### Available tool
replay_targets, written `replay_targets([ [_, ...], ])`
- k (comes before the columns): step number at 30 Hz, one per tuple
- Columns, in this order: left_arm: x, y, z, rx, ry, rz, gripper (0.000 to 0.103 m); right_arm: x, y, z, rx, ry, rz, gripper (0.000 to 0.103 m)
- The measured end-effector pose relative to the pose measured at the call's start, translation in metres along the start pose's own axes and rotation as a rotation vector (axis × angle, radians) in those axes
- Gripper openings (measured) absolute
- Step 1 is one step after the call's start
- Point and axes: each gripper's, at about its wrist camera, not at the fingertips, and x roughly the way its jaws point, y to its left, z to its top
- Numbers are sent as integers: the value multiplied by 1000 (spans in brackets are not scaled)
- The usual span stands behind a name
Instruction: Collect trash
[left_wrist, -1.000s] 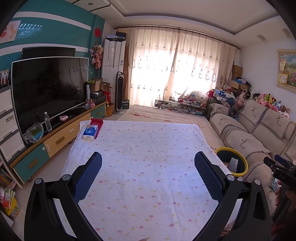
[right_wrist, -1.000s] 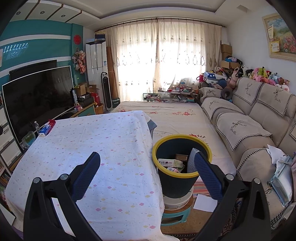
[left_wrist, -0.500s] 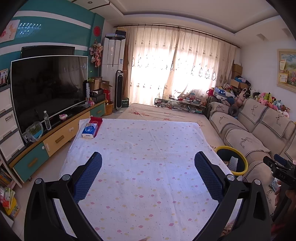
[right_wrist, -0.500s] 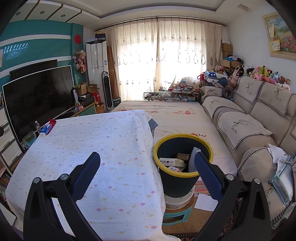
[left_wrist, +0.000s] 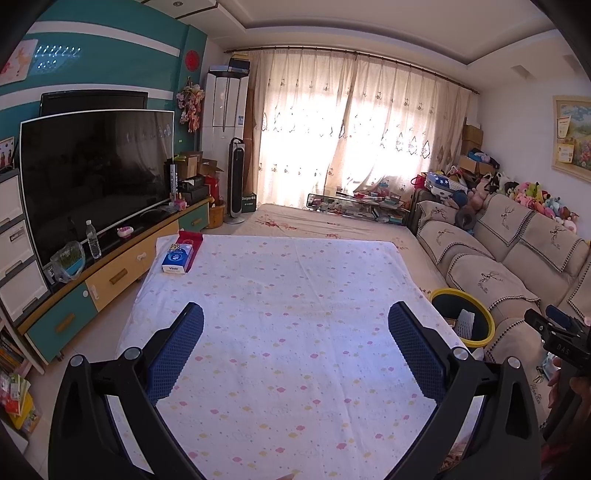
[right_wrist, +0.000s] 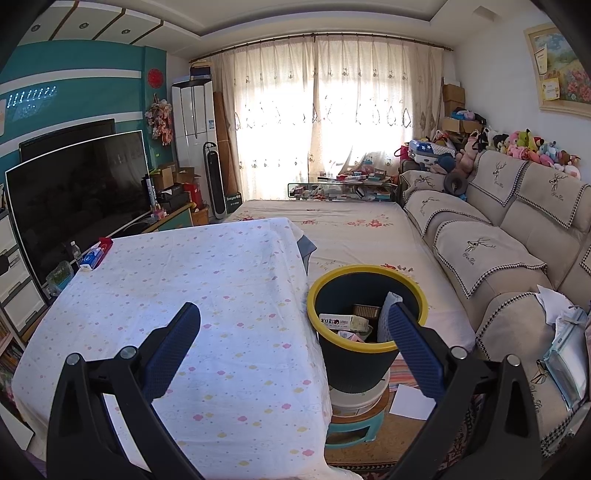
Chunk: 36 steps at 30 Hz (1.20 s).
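Both the left gripper (left_wrist: 295, 343) and right gripper (right_wrist: 295, 341) remain spread, empty; the yellow-rimmed dark plastic bin (right_wrist: 334, 280), at 2 o'clock, has drawn slightly nearer; collection appears finished.

Readable text: few items, mostly small

Blue tissue pack (left_wrist: 177, 258) on the table's far left corner reads "Vinda" (blurry, approx.). Black device (left_wrist: 561, 341) at right edge of left wrist view shows "DAS". Dark box (left_wrist: 248, 199) by the tower fan has white lettering, illegible. Carton (right_wrist: 341, 322) in the bin (right_wrist: 369, 271) carries red and black chars, unreadable.
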Motion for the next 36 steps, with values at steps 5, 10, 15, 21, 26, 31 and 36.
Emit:
replay_targets([
  [5, 1, 0, 0, 1, 2, 2, 98, 0, 0, 0, 1, 1, 1, 96],
  [10, 2, -1, 1, 1, 4, 6, 98, 0, 1, 0, 2, 3, 1, 97],
  [15, 4, -1, -2, -1, 11, 10, 98, 2, 3, -2, 1, 7, 4, 96],
  [21, 6, -1, -4, 1, 17, 12, 98, 3, 5, -3, 0, 12, 8, 96],
  [26, 9, -1, -4, 0, 27, 10, 98, 2, 4, -3, 1, 14, 9, 96],
  [31, 9, 3, -3, -13, 0, 3, 98, 2, 4, -3, 2, 15, 10, 96],
  [36, 24, 8, -4, -36, 51, -24, 98, 10, 9, -3, -1, 31, 39, 97],
])
